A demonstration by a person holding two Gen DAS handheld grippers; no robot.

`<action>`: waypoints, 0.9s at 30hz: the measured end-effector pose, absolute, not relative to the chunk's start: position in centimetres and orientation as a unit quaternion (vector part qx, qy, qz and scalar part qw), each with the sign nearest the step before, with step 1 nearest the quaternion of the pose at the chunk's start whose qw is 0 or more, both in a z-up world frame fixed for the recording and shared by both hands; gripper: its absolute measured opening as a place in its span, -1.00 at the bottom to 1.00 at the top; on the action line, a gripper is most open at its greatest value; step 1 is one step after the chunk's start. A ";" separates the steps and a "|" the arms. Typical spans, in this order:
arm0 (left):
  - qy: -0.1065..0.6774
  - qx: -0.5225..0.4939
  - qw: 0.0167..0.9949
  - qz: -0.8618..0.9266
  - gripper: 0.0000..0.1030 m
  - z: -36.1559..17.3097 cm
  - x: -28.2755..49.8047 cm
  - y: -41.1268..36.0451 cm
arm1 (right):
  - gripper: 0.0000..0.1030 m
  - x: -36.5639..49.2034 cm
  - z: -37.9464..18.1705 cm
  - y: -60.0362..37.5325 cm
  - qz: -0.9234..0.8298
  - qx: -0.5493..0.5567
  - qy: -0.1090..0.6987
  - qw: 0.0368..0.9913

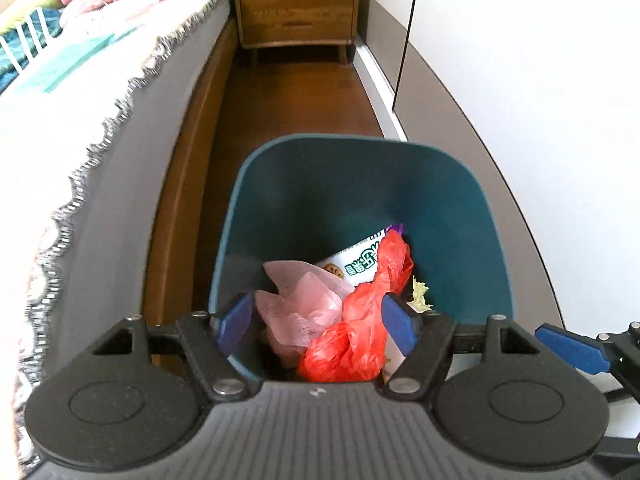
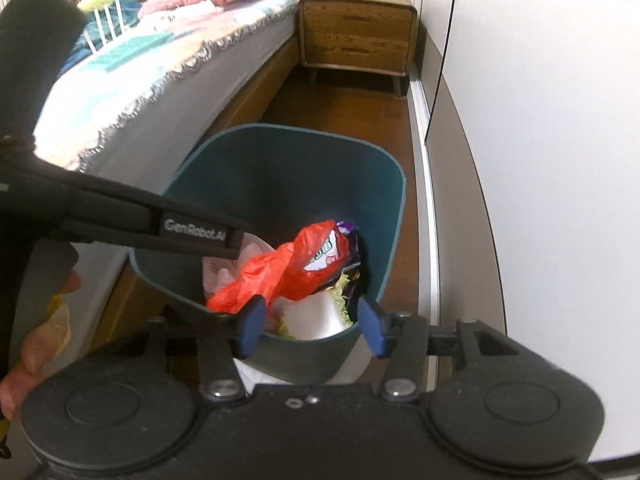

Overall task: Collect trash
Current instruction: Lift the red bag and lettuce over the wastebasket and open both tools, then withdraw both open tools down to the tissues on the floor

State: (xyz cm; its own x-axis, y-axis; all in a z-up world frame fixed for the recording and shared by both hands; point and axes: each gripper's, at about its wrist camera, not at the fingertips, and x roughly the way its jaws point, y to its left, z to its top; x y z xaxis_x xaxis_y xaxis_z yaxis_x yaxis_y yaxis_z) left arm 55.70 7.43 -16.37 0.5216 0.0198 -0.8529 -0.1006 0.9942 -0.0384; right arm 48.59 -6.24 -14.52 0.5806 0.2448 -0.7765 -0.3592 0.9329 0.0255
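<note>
Blue fingers (image 1: 236,322) of the left gripper (image 1: 316,320) stand apart over the teal bin (image 1: 360,184), gripping nothing. Right gripper (image 2: 312,326) likewise parted, empty, at the bin's near rim. Inside the bin: crinkled red plastic bag (image 1: 360,320), pink tissue (image 1: 304,300), printed wrapper (image 1: 360,260). Bin is smooth, rounded-square, on wood floor (image 1: 296,104) between bed (image 1: 80,120) and white wall (image 1: 520,80); nightstand (image 1: 296,8) beyond.
</note>
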 end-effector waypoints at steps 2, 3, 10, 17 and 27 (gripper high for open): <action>0.479 -0.040 0.876 0.035 0.39 -15.0 54.7 7.7 | 0.05 48.2 -13.7 -6.4 0.171 -0.067 0.419 0.889; 0.475 -0.036 0.878 0.037 0.39 -14.4 54.1 7.8 | 0.09 47.7 -13.2 -6.5 0.172 -0.066 0.416 0.890; 0.462 -0.015 0.886 0.040 0.39 -11.4 50.0 8.3 | 0.21 44.7 -10.8 -7.3 0.180 -0.062 0.396 0.898; 0.454 -0.023 0.890 0.034 0.51 -10.6 45.7 8.9 | 0.31 42.0 -10.7 -8.2 0.186 -0.059 0.388 0.901; 0.487 -0.055 0.871 0.024 0.61 -15.6 42.0 11.0 | 0.64 39.3 -15.3 -9.0 0.200 -0.055 0.412 0.887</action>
